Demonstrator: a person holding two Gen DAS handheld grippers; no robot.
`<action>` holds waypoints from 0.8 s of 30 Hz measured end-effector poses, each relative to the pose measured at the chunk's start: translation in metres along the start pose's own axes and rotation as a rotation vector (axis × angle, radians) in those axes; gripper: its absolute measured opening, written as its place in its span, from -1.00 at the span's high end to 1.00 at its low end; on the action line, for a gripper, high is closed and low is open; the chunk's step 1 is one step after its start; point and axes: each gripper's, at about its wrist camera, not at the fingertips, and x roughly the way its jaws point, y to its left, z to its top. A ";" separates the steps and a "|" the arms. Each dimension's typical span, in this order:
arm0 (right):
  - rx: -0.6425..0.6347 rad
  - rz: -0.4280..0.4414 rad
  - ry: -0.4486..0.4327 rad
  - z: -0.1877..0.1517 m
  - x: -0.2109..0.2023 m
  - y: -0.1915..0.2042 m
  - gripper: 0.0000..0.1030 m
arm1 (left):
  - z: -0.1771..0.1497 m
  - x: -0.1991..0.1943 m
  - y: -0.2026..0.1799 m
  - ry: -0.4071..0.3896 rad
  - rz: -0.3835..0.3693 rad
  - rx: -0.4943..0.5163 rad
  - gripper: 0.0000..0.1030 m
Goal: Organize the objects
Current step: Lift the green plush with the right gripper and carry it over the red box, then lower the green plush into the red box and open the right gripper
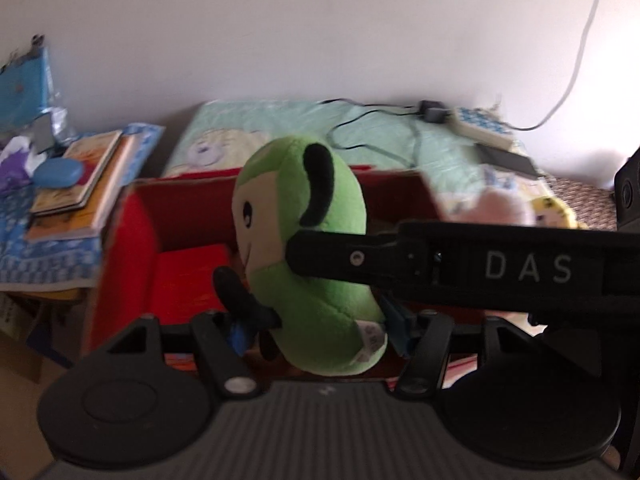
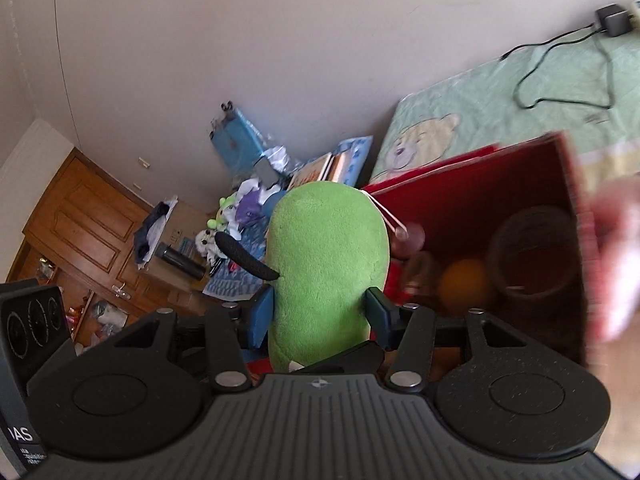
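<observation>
Right wrist view: right gripper (image 2: 320, 316) has its blue pads pressed into both flanks of the green plush toy (image 2: 328, 256), part-way closed, toy upright and clear of any surface. Left wrist view: left gripper (image 1: 320, 328) also clamps the same toy low on its body, blue pads either side, jaws narrowed onto the soft fabric; the other tool's black finger crosses in from the right and touches the toy's middle. So both grippers share one toy. Just beyond it sits the open red box (image 2: 520, 184), with an orange ball (image 2: 466, 280) and a dark round container (image 2: 536, 256) already inside. Box rests on the bed (image 1: 280, 128), books (image 1: 80, 188) stacked far left on a patterned cloth.

Step in hand looks like carrying the toy to the box. To do it well: keep both grips steady, plush squashes and can slip. Lift its base over the near red wall before lowering. Aim for the free space left of the ball. Release one gripper first, then the other, once it rests inside. Frames are motion-blurred, so exact clearance over the rim cannot be told.
</observation>
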 end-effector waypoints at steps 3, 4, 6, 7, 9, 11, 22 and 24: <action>0.003 0.010 0.010 -0.005 0.025 0.009 -0.04 | -0.002 0.004 0.029 0.011 0.028 0.002 -0.20; 0.015 0.011 0.016 -0.007 0.033 0.010 -0.04 | -0.002 0.007 0.038 0.016 0.037 0.004 -0.20; 0.045 0.010 0.030 -0.010 0.047 0.011 -0.04 | -0.002 0.012 0.053 0.032 0.048 0.005 -0.20; 0.058 0.008 0.033 -0.011 0.052 0.011 -0.04 | -0.002 0.016 0.060 0.044 0.052 0.004 -0.20; 0.086 0.001 0.042 -0.014 0.062 0.010 -0.04 | -0.003 0.021 0.071 0.057 0.055 0.008 -0.21; 0.117 -0.010 0.053 -0.015 0.070 0.010 -0.04 | -0.004 0.026 0.081 0.065 0.065 0.020 -0.22; 0.192 -0.079 0.074 -0.022 0.082 0.000 -0.12 | -0.012 0.037 0.096 0.083 0.062 0.089 -0.29; 0.190 -0.090 0.073 -0.023 0.079 -0.001 -0.15 | -0.013 0.035 0.097 0.076 0.055 0.100 -0.35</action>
